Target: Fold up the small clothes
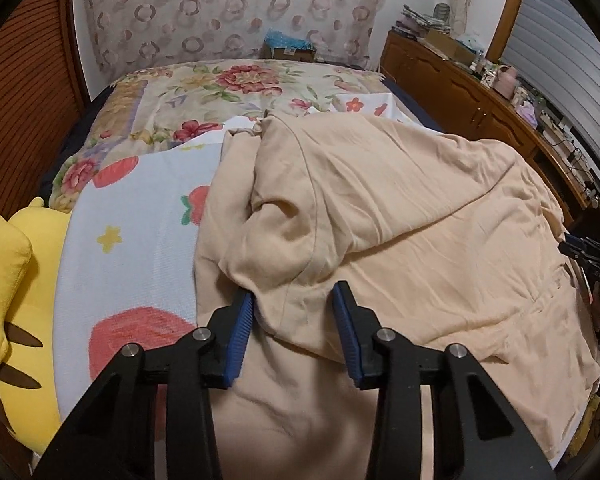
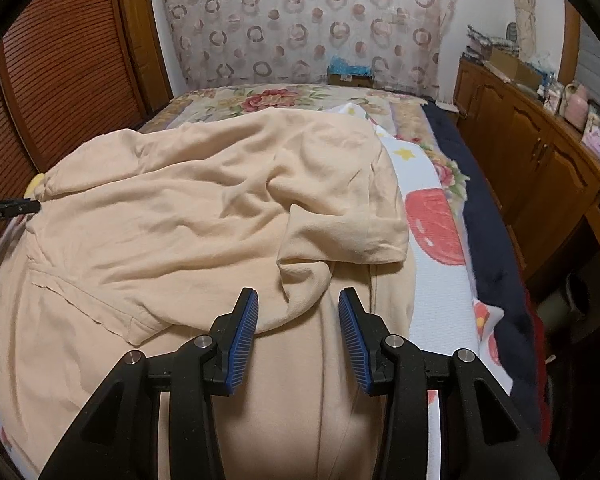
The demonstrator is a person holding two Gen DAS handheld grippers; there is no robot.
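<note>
1. We see a peach garment [image 1: 380, 208] spread rumpled across the strawberry blanket [image 1: 132, 248] on a bed; every place below is given relative to that garment

2. The left gripper [image 1: 293, 300] stands over the garment's near left part, jaws part-way apart with a fold of cloth lying between them; the left pad [image 1: 240, 328] sits against the fabric, the right pad is clear of it, so we judge nothing is clamped yet

3. The right gripper [image 2: 298, 304] stands over the garment's near right part, jaws likewise half-wide, a rolled sleeve end [image 2: 304, 280] just ahead of the gap and the pads not pressing on it

4. The garment's long axis seems to run across the bed from one gripper to the other, with loose cloth heaped beyond both

5. The coming pinch, in our judgement, turns on this: the raised fold lies directly ahead of and between the left jaws, so the left hand is nearer a grip

6. A yellow plush toy [image 1: 16, 300] lies left of the garment, well clear
</note>
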